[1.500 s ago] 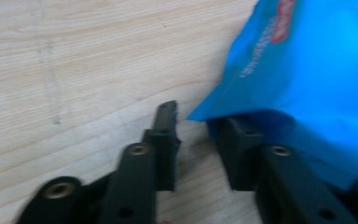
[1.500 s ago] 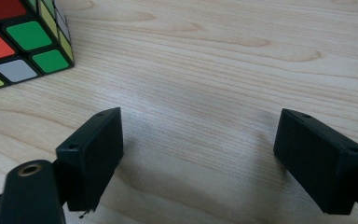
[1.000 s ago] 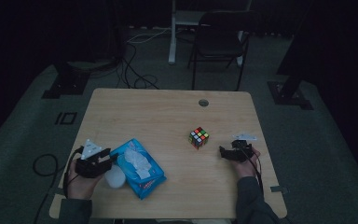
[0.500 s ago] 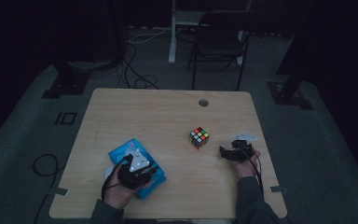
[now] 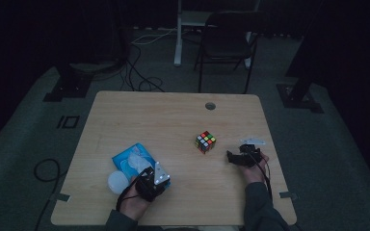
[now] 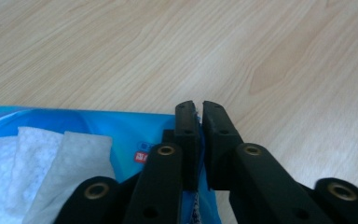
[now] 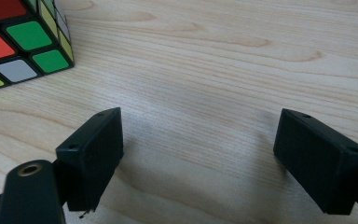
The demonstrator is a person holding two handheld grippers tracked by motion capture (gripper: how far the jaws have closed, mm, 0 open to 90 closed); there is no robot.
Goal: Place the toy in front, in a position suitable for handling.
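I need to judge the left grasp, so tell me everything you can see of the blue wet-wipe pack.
The blue soft plastic wet-wipe pack lies flat near the wooden table's front left, a round white lid beside it. Its top is open: a crumpled white wipe sticks out. Small print with a red mark sits near its edge. The left gripper reaches over that edge, jaws nearly shut with a thin sliver of the pack's edge between them.

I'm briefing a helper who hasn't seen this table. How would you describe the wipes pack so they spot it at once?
Start at the light wooden table and go to its near left part, where the left claw is. The wipes pack is the flat bright blue packet there, with white wipes showing at its top, and the claw is shut on its edge. The pale round lid beside it is plain white, and the colourful cube sits farther right.
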